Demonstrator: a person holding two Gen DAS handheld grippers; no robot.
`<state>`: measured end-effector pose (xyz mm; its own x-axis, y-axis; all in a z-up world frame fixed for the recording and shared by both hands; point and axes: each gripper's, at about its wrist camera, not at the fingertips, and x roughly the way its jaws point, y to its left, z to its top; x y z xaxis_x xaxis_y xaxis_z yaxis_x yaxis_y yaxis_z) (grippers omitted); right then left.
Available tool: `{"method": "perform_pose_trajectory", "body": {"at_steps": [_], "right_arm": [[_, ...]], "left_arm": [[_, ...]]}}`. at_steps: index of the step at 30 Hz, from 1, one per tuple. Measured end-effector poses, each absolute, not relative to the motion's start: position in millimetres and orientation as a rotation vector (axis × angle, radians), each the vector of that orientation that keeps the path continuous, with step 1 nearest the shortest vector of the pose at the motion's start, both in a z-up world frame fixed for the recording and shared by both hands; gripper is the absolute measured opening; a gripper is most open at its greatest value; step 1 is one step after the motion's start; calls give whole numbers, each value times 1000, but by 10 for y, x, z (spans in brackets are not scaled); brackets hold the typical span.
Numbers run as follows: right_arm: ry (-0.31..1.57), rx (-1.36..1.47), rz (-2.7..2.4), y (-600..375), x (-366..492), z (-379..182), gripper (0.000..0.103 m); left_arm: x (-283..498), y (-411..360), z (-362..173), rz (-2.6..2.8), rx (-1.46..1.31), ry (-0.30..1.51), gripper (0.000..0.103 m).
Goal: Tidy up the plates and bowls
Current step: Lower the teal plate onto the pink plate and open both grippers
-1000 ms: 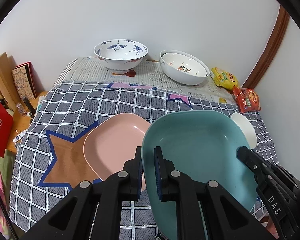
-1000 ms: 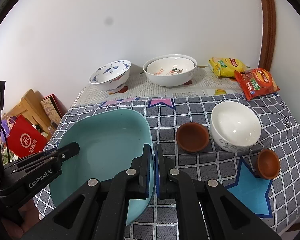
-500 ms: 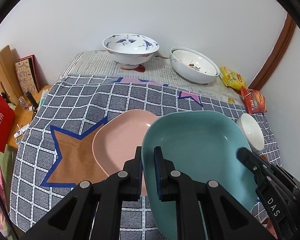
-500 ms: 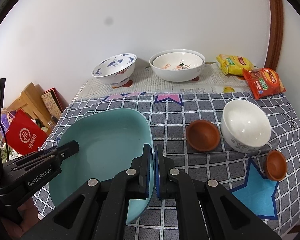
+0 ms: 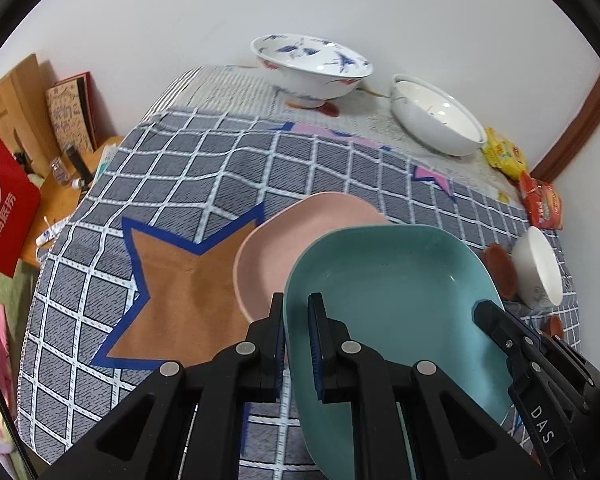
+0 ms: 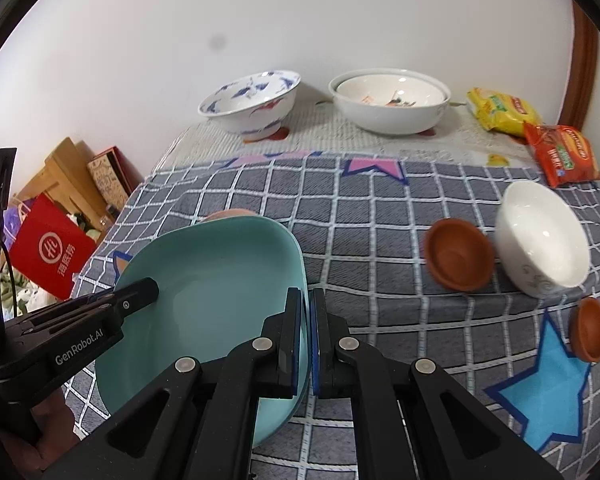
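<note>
A grey checked tablecloth (image 5: pixel 220 184) with star patches fills most of both views. Above it, the teal plate (image 5: pixel 392 292) takes up the lower centre-right of the left wrist view and the lower left of the right wrist view (image 6: pixel 216 280), held tilted between the two grippers. The left gripper (image 5: pixel 297 344) has its jaws nearly closed on the plate's near-left rim, one finger on either side of the edge. The right gripper (image 6: pixel 309 340) pinches the opposite rim the same way, its pads (image 6: pixel 295 336) pressed close to the edge.

A pink plate (image 5: pixel 284 248) lies on the cloth at mid-frame, partly hidden behind the teal one; whether the two touch is hard to tell. At the top of the frame stand a blue-patterned bowl (image 6: pixel 252 100) and, to its right, a large white bowl (image 6: pixel 392 104). A smaller white bowl (image 6: pixel 540 240) sits at the right, just beside a brown dish (image 6: pixel 458 254); a second, smaller brown dish (image 6: pixel 590 328) lies lower right. Snack packets (image 6: pixel 560 152) rest in the upper right.
</note>
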<state>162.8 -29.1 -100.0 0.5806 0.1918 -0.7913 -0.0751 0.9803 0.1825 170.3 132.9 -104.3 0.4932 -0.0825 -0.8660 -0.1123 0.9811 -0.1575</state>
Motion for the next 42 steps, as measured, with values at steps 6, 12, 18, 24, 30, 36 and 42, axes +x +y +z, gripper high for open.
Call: {"method": "perform_pose_trajectory", "body": {"at_steps": [6,12,18,24,30,36,42], "right_arm": [[976,133,194,-159,1749,-1131,4],[1008,121,220,-56,1884,-1246,5],[1024,103,232,-18,2010,-1307,5],[1041,94,234,5,2122,-1345,7],[1043,89,230,14,2171,-1360,10],[1047,85,227,16,2166,-1369,12],[1025,108,220,-46,2109,-1287,26]], "left_arm": [[1759,1469,-1121,49,-212,1072,11],[1832,1550,-1169,73,-216,1079,11],[1920,1579,-1218,83,-211,1091,11],[1961,1567,-1231,93,-197,1089,11],[1988,1563,-1245,102,-195,1085,11],[1993,1553,-1275,109,-191,1083,11],[1990,1538,-1277,114,-181,1079,11]]}}
